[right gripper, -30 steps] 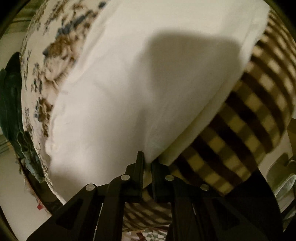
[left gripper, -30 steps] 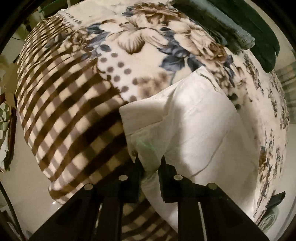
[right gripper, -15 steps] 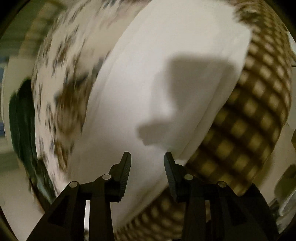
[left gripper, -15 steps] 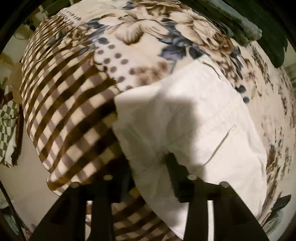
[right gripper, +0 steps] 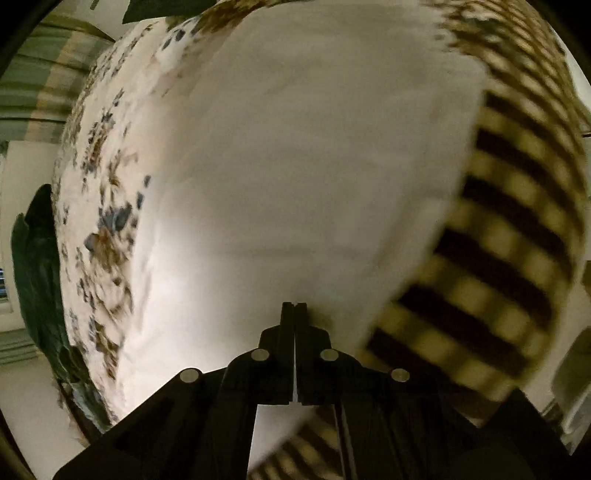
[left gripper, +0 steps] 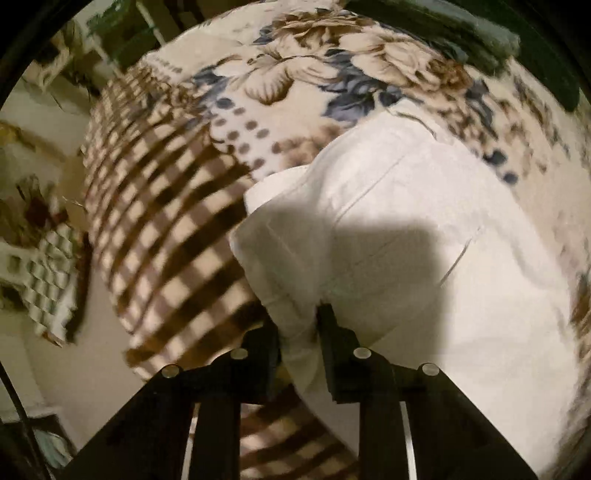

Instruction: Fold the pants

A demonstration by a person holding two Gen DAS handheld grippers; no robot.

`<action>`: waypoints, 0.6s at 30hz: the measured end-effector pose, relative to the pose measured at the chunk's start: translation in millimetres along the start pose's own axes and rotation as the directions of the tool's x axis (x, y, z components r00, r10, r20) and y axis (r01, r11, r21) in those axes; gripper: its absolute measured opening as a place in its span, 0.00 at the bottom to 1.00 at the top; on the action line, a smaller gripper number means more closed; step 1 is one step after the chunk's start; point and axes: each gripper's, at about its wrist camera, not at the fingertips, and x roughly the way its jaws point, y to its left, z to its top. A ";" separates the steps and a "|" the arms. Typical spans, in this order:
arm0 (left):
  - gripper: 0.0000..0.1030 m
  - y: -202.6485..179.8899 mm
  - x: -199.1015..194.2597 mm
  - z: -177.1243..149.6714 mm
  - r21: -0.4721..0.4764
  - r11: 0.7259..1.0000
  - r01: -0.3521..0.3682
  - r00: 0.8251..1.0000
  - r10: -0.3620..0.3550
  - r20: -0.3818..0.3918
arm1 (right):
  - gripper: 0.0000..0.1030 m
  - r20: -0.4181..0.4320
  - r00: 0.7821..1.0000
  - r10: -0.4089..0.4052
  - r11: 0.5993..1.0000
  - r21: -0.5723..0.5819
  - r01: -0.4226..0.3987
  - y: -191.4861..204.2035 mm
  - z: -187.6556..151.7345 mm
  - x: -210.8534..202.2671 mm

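Note:
White pants (left gripper: 424, 229) lie on a bed blanket (left gripper: 295, 81) with flowers and brown checks. In the left wrist view my left gripper (left gripper: 297, 328) is shut on a bunched fold at the pants' near edge and lifts it a little. In the right wrist view the pants (right gripper: 314, 166) fill most of the picture. My right gripper (right gripper: 294, 306) is shut, fingers pressed together, tips at the pants' near edge. I cannot tell whether cloth is pinched between them.
The checked part of the blanket (right gripper: 498, 258) hangs over the bed edge. Dark green bedding (left gripper: 480, 33) lies at the far side and shows in the right wrist view (right gripper: 37, 258). A checked cloth (left gripper: 48, 280) lies off the bed on the left.
Both grippers opened half a second ago and have closed again. The left one now pinches a fold of the pants; the right one shut fully at the pants' edge.

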 end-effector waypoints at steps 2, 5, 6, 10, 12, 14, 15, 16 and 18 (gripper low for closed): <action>0.18 -2.8 0.9 -4.4 -0.001 1.000 -0.010 1.000 0.010 -0.005 | 0.00 -0.049 0.994 0.095 0.995 0.042 -0.093 -15.6 5.0 0.2; 0.18 -4.7 -4.3 -14.6 0.015 1.000 -0.007 1.000 0.006 0.020 | 0.02 -0.128 0.969 0.211 0.977 0.042 -0.208 -9.4 2.6 4.0; 0.18 -3.6 -6.2 -16.9 0.023 1.000 -0.004 1.000 0.003 0.026 | 0.07 -0.170 0.962 0.213 0.977 0.013 -0.214 -1.5 -0.5 6.6; 0.18 0.4 -11.6 -20.3 0.022 0.999 0.029 0.999 -0.030 0.029 | 0.36 -0.173 0.963 0.208 0.977 -0.011 -0.213 5.9 -6.1 9.2; 0.18 2.8 -13.9 -17.9 0.011 0.999 0.048 0.998 -0.048 0.030 | 0.36 -0.163 0.970 0.183 0.983 0.042 -0.178 -1.4 -4.1 14.3; 0.18 7.1 -11.5 -11.8 0.004 0.998 0.062 0.998 -0.062 0.031 | 0.36 -0.162 0.968 0.194 0.979 0.092 -0.181 -9.3 -4.0 15.1; 0.18 8.3 -10.9 -12.2 -0.003 0.997 0.075 0.997 -0.074 0.034 | 0.36 -0.158 0.971 0.181 0.981 0.096 -0.168 -9.5 -4.9 13.3; 0.18 10.8 -9.0 -11.3 -0.011 0.996 0.084 0.996 -0.084 0.033 | 0.36 -0.139 0.978 0.156 0.985 0.099 -0.143 -8.5 -6.4 8.2; 0.18 15.7 -5.8 -9.4 -0.032 0.994 0.108 0.994 -0.107 0.029 | 0.36 -0.120 0.986 0.115 0.991 0.081 -0.106 -4.2 -9.2 -0.1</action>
